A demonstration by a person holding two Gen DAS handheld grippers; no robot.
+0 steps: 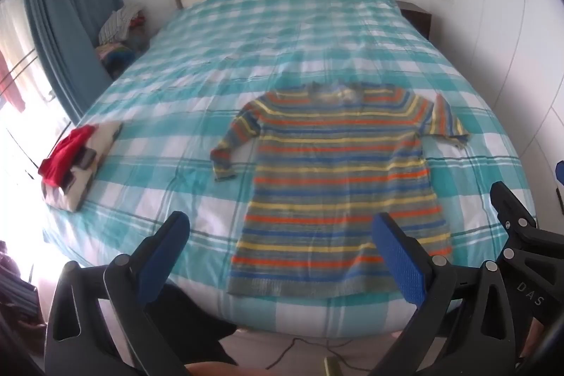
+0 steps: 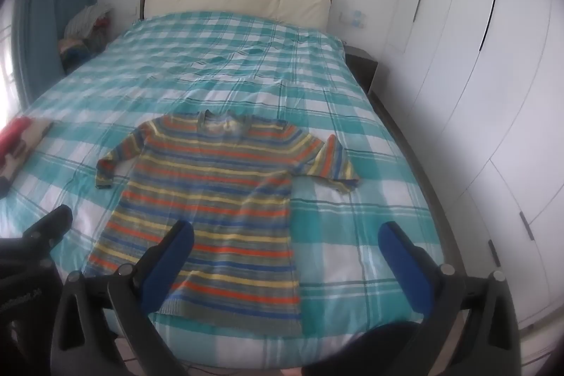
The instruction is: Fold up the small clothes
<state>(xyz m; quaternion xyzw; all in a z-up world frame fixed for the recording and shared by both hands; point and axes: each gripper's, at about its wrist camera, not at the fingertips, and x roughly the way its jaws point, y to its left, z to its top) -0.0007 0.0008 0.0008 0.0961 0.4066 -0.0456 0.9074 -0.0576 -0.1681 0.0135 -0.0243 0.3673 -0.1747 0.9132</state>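
Note:
A striped knit sweater (image 1: 338, 178) in orange, yellow, blue and grey lies flat and spread out on the bed, neck away from me, hem near the bed's front edge. It also shows in the right wrist view (image 2: 215, 199). Its left sleeve bends down, its right sleeve sticks out sideways. My left gripper (image 1: 282, 256) is open and empty, held above the hem. My right gripper (image 2: 289, 256) is open and empty, above the sweater's lower right side. The right gripper's body shows at the right edge of the left wrist view (image 1: 518, 224).
The bed (image 1: 282, 34) has a teal and white checked cover. A folded pile with a red garment (image 1: 70, 161) lies at its left edge. A heap of clothes (image 1: 120, 30) sits by the blue curtain. White wardrobes (image 2: 476, 94) stand on the right.

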